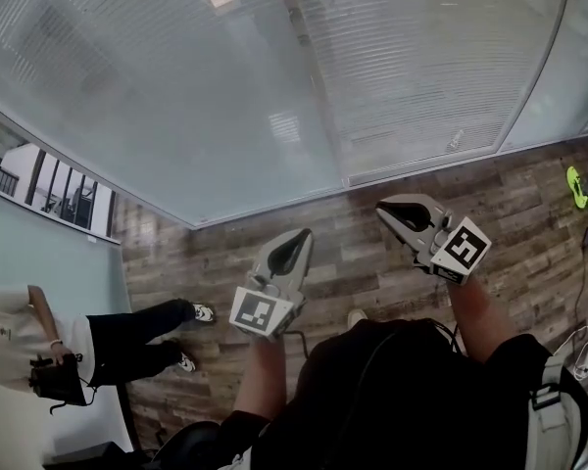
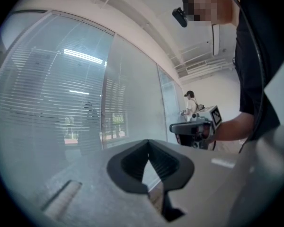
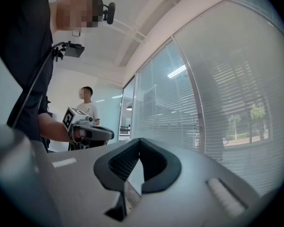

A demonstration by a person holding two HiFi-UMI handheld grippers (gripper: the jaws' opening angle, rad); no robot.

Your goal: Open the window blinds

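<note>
Off to the left of my left gripper (image 1: 296, 241), a person in a white top (image 1: 20, 341) stands on the wood-plank floor (image 1: 225, 253). The floor runs under both tools to the glass wall (image 1: 304, 179) ahead. My left gripper's jaws are pressed together with nothing between them, and my right gripper (image 1: 392, 209) is the same. The window blinds (image 1: 176, 86) hang behind the glass, ahead of both tips and apart from them. They are lowered, with thin pale horizontal slats and outdoor shapes faint between them.

An office: glass partition walls (image 1: 176, 116) with slatted blinds (image 1: 421, 67) (wood-plank floor (image 1: 353, 253)).
</note>
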